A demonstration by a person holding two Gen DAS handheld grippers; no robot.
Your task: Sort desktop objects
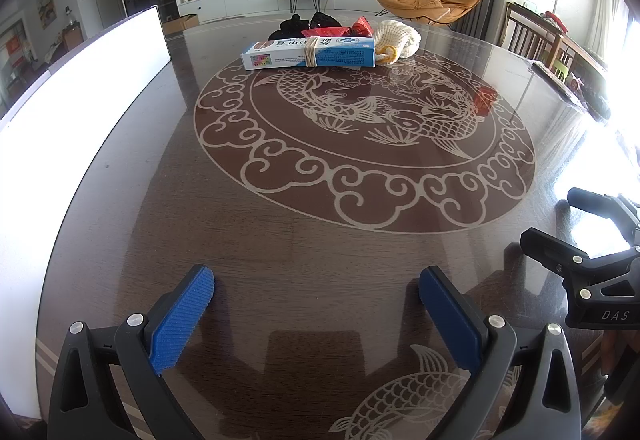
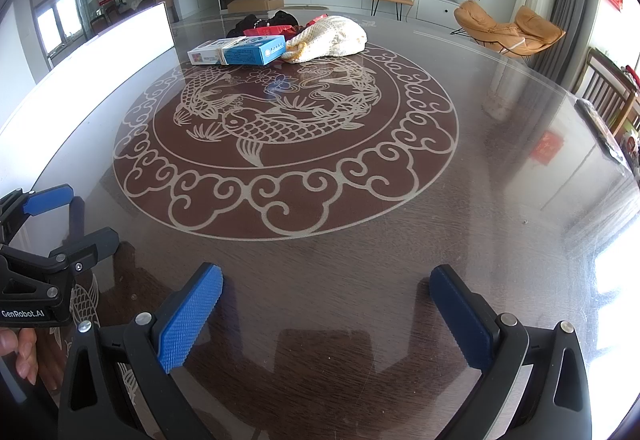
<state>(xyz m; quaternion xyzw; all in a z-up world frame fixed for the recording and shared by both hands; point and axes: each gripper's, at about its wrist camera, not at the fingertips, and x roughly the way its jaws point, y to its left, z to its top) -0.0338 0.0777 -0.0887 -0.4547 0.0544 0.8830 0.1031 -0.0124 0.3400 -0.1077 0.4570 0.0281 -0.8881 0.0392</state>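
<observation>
A pile of objects lies at the far side of the dark table (image 1: 280, 260): a blue and white box (image 1: 308, 53) bound with a rubber band, a cream knitted pouch (image 1: 398, 38), red packets (image 1: 324, 32) and a black item (image 1: 294, 26). In the right wrist view the box (image 2: 240, 50), pouch (image 2: 330, 38), red packets (image 2: 268, 30) and black item (image 2: 256, 22) show too. My left gripper (image 1: 316, 292) is open and empty over the near table. My right gripper (image 2: 326, 290) is open and empty, to the right of the left one.
A white board (image 1: 80, 112) stands along the table's left edge, also in the right wrist view (image 2: 100, 52). The right gripper shows in the left wrist view (image 1: 560, 224); the left gripper shows in the right wrist view (image 2: 68, 216). Wooden chairs (image 2: 608, 96) stand at the right.
</observation>
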